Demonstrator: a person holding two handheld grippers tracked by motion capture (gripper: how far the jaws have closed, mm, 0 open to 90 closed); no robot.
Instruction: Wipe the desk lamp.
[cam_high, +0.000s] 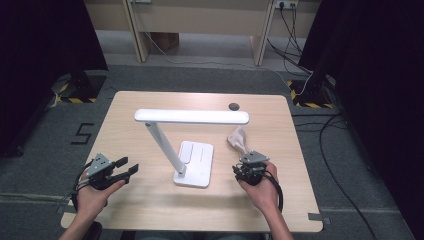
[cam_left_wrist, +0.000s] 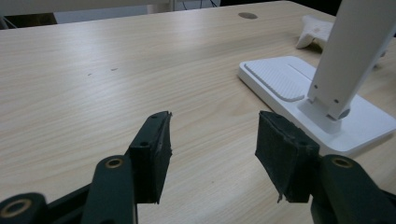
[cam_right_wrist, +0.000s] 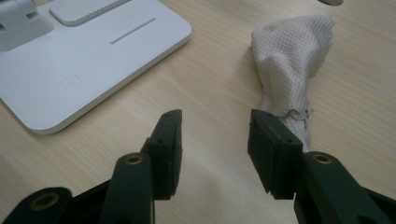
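Both claws are held released over the bench (cam_high: 150, 210): left claw (cam_left_wrist: 212, 140) faces the white lamp (cam_left_wrist: 327, 93) base; a crumpled cloth (cam_right_wrist: 292, 60) is seen just beyond the right claw (cam_right_wrist: 215, 140).

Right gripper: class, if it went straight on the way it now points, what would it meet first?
Probably the crumpled white cloth. The right gripper is open, and the cloth's near end lies just beyond its right finger, slightly off centre. Depth is unclear, so it may only brush it.
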